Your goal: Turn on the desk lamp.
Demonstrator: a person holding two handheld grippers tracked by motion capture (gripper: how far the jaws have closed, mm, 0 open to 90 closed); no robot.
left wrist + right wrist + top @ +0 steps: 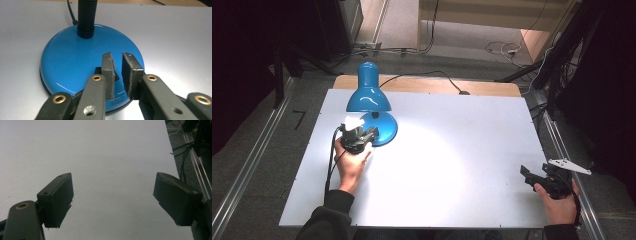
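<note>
A lit blue desk lamp (371,107) stands at the tabletop's (452,150) far left, where the left claw (117,75), slightly parted, hovers over its base switch (117,76), apparently just pressed; withdrawing seems next, while the right claw (112,200) waits spread.

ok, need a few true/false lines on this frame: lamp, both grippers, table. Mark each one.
1. The blue metal desk lamp is lit. True; a bright pool falls on the white tabletop.
2. The left gripper hovers over the lamp's round blue base. True; its jaws stand slightly apart above a black switch.
3. The right gripper is shut on the lamp's cord. False; its jaws are wide open with nothing between them.
4. The lamp lies tipped over. False; it stands upright on its base.
</note>
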